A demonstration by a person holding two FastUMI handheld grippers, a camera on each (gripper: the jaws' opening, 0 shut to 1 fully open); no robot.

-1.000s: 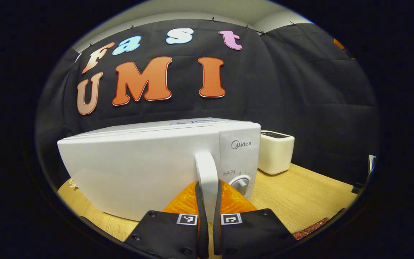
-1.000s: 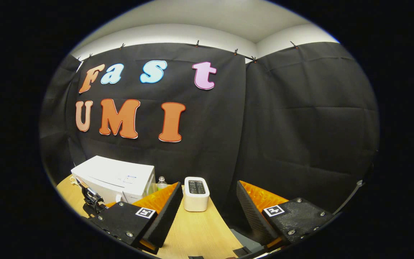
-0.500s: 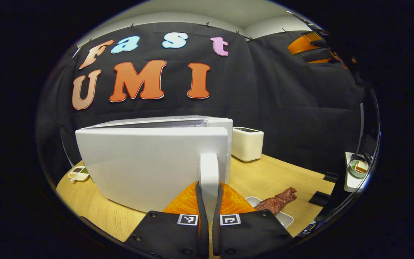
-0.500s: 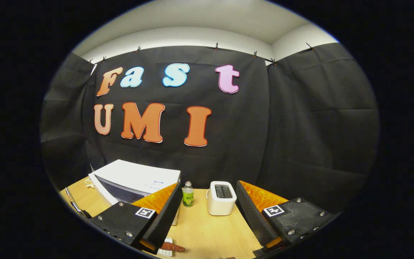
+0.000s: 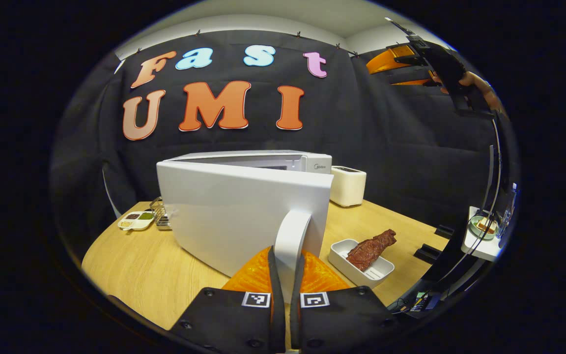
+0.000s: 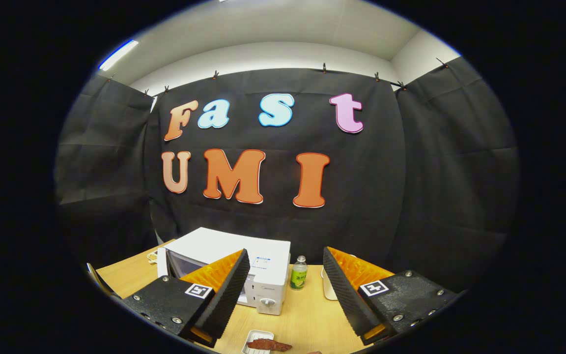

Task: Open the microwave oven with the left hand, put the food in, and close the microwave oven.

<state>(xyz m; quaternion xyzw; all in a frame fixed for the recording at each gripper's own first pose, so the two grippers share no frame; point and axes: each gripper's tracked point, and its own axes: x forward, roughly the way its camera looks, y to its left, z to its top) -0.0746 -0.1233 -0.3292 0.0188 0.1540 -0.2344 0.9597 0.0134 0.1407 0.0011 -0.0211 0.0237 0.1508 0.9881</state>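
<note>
In the left gripper view, your left gripper point(image 5: 283, 275) sits at the bottom centre of the frame, its fingers drawn narrow and pressing from both sides on the white door handle point(image 5: 290, 241) of the microwave oven point(image 5: 243, 206). The door point(image 5: 243, 211) stands swung out from the oven body and fills the middle of the frame, with the top edge of the opening visible just behind it. To the right of the handle, in the lower right, the food point(image 5: 370, 247), a dark reddish-brown strip, lies in a white rectangular tray point(image 5: 356, 268) on the wooden table point(image 5: 140, 265), near the door but apart from it. Behind the oven on the right stands a white toaster point(image 5: 347, 185), and at the left edge of the table sits a small divided dish point(image 5: 135, 221) beside a wire rack point(image 5: 161, 216). In the upper right of that view your right gripper point(image 5: 401, 61) is held high in a hand point(image 5: 479, 88), well apart from the table. In the right gripper view, that gripper point(image 6: 285, 290) shows at the bottom with its fingers spread wide and nothing between them. Below them the oven sits at lower centre, its door swung out to the left, a green bottle point(image 6: 299, 273) stands just to its right, and the tray with the food lies at the bottom edge of the frame.
</note>
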